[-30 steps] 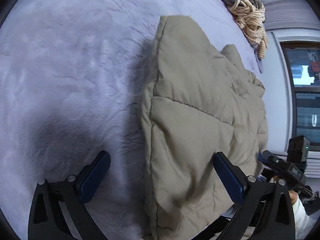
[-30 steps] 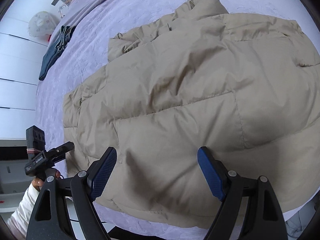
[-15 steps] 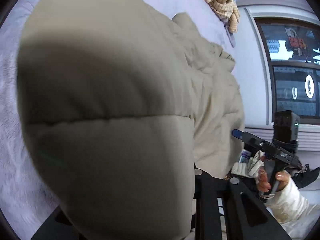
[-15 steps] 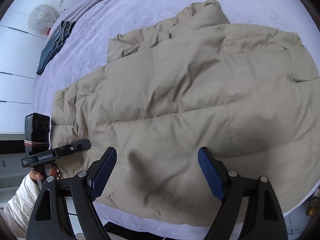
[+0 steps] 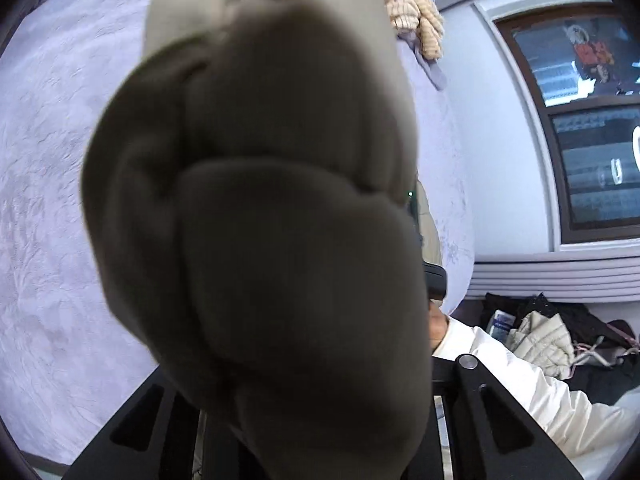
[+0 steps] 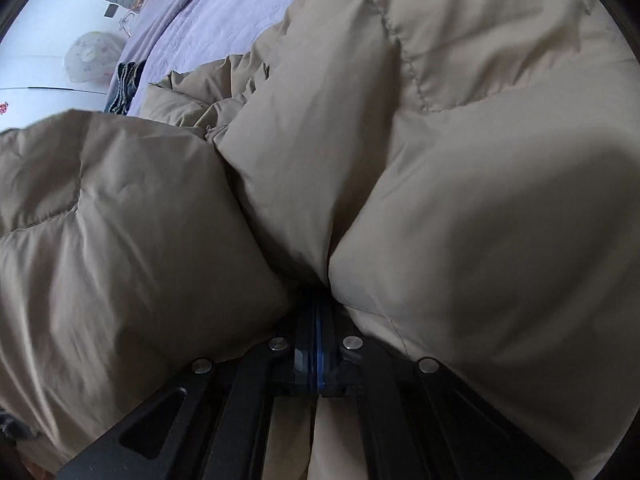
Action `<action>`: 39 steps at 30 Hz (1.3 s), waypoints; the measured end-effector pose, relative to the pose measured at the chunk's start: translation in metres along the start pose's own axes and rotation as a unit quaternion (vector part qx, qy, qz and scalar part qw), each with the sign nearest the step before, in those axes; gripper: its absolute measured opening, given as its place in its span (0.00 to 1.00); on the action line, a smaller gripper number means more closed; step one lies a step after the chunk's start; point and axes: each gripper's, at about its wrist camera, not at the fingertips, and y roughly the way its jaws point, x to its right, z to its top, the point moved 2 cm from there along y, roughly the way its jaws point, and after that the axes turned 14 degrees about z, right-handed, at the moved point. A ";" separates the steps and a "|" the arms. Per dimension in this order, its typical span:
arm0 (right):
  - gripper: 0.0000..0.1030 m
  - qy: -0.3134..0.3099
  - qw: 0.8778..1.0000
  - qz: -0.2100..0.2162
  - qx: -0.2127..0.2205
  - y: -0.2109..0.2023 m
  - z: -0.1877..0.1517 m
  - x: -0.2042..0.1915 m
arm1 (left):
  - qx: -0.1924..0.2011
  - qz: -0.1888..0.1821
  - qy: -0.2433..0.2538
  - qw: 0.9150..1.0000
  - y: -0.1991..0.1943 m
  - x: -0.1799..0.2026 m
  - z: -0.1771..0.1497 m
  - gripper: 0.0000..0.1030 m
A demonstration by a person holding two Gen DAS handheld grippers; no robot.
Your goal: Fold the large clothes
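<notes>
Over the lilac bedspread our left gripper pinches a lifted fold of the beige puffer jacket, while our right gripper has just clamped its near hem.

No wording, brand, number or sign can be made out in either view. In the left wrist view the dark-framed window at two o'clock shows bright shapes and a white curved mark at its right edge, too blurred to read. The small blue-and-white packet at four o'clock carries print too small to tell. The right wrist view shows nothing written.
</notes>
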 end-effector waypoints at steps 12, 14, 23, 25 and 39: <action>0.02 0.043 0.991 0.072 0.100 -0.146 -0.044 0.063 | -0.075 -0.089 0.109 0.987 0.080 0.141 0.032 0.74; 0.02 0.061 0.988 0.064 0.125 -0.171 -0.062 0.078 | -0.097 -0.125 0.119 0.980 0.106 0.158 0.038 0.74; 0.74 0.049 0.979 0.073 0.186 -0.253 -0.150 0.066 | -0.094 -0.086 0.154 0.980 0.167 0.200 0.049 0.74; 0.80 0.024 0.975 0.115 0.188 -0.258 -0.157 0.046 | -0.090 -0.076 0.161 0.980 0.168 0.202 0.049 0.74; 0.13 -0.046 0.977 -0.107 0.177 -0.212 -0.118 0.027 | 0.178 0.163 0.168 0.956 0.088 0.152 0.082 0.74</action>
